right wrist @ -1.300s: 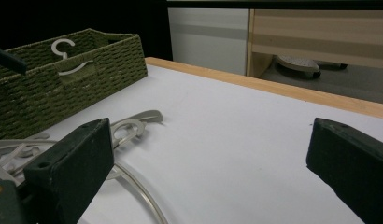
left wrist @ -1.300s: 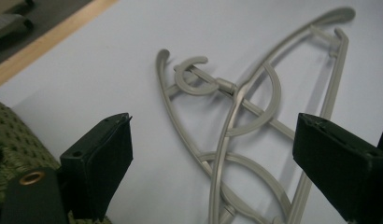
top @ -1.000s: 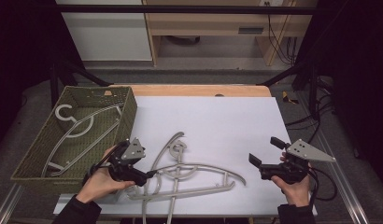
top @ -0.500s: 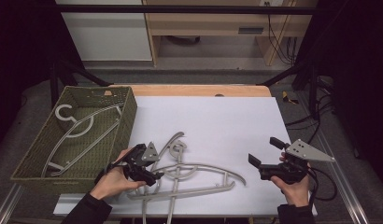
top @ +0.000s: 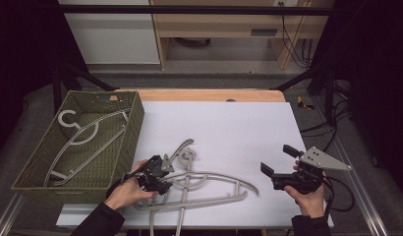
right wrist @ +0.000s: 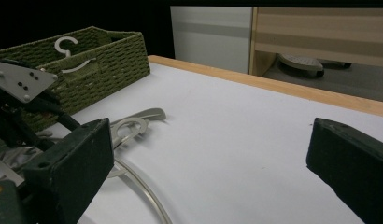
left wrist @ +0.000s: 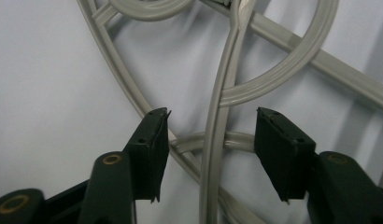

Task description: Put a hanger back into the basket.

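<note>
Basket [top: 133,125]: holds 1 grey hanger [top: 86,137], judged stowed | Pile of grey hangers [top: 199,184]: on white table [top: 239,128] just right of basket, count unclear, judged left to move | Left gripper [top: 158,172]: jaws wide, straddling a hanger bar [left wrist: 213,154], not gripping | Right gripper [top: 278,164]: jaws wide, empty, well right of basket.

The setting was a lab-style recording bay — a white-topped table [top: 229,123] in an aluminium frame [top: 349,172], black surrounds, loose cables [top: 288,34] under a wooden bench [top: 224,22] behind.
</note>
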{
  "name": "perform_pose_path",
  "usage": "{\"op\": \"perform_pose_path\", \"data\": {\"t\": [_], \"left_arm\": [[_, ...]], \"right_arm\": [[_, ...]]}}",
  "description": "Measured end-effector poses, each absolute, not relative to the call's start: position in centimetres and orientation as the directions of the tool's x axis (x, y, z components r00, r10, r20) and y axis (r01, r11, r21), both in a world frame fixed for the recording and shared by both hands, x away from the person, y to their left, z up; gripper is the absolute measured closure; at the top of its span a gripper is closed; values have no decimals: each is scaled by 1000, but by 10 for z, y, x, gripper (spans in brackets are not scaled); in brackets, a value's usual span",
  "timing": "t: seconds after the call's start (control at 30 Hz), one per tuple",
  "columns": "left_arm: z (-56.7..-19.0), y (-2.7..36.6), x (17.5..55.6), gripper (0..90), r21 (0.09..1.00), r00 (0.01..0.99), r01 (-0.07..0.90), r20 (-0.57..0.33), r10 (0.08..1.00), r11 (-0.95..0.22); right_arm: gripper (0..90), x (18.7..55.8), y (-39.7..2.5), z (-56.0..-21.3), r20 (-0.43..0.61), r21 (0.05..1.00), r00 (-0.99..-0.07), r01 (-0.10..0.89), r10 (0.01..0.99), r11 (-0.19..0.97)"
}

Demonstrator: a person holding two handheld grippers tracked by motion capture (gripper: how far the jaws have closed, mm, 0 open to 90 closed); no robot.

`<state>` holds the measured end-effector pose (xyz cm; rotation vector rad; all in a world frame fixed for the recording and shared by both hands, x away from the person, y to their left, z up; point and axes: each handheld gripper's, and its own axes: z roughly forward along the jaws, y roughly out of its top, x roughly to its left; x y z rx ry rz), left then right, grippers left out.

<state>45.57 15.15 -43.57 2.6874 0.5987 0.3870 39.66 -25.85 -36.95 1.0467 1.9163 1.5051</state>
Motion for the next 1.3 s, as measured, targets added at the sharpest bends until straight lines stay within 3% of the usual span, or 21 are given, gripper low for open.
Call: {"op": "perform_pose_path", "data": {"t": [0.63, 0.77, 1.3], "left_arm": [[-447, 144, 465, 665, 398, 887, 379, 101, 450, -835], [-448, 142, 466, 782, 390, 890, 380, 91, 446, -839], [-436, 139, 454, 813, 434, 893, 376, 66, 446, -819]], "right_arm": [[11, 397, -258, -369, 84, 957, -594, 271, 800, 101], [11, 397, -257, -370, 83, 956, -595, 275, 800, 105], [11, 395, -260, -369, 85, 958, -592, 269, 801, 97]]}}
